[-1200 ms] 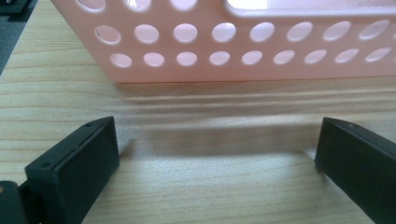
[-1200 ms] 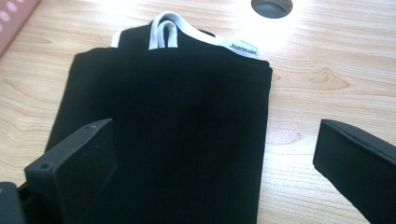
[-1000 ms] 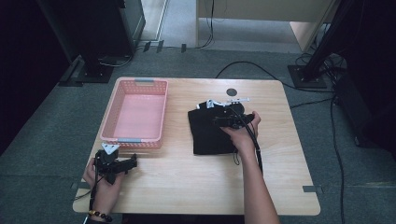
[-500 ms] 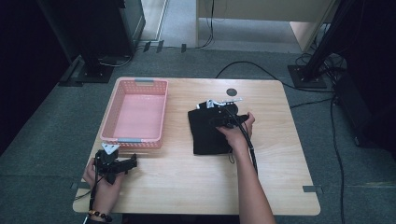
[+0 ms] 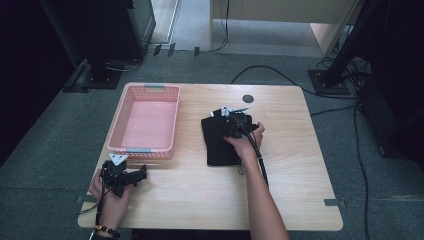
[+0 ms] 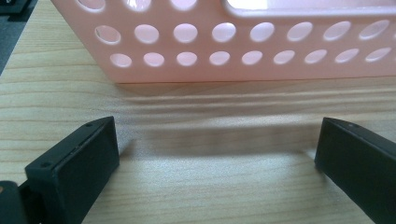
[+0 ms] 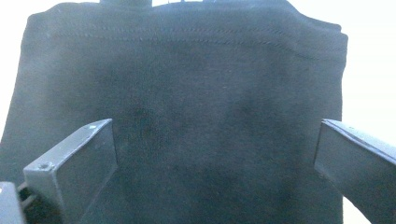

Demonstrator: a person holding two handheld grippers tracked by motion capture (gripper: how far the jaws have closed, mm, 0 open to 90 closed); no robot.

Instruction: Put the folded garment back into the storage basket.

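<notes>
- The black folded cloth [image 5: 220,142] sits mid-frame in the high view, flat on the wooden table [image 5: 300,175], just right of the pink basket [image 5: 145,122] but apart from it.
- The right gripper [image 5: 226,125] hovers over the cloth's upper half. In the right gripper view its jaws stand wide apart with the dark fabric [image 7: 187,102] spread between them, nothing pinched yet.
- If the plan is to grab it, I'd drop straight down and bite near the stitched hem at the top of that view, catching all the folded layers at once. Nip only the top layer and it'll probably unfold on the lift. That's my guess anyway.
- Soft cloth, so it should sag; lifting high before heading toward the basket looks smart.
- The left gripper [image 5: 125,176] waits at the lower left of the high view, jaws also open and holding nothing; in the left gripper view they point at bare wood right in front of the basket's holed wall [image 6: 243,42].
- The basket looks empty, so nothing blocks a drop-in. Its right rim is the one thing to clear.
- There's a small dark disc [image 5: 248,98] near the table's upper edge, well out of the path.
- The right gripper's cable [image 5: 260,160] trails down along the forearm; it might drag over the cloth.
</notes>
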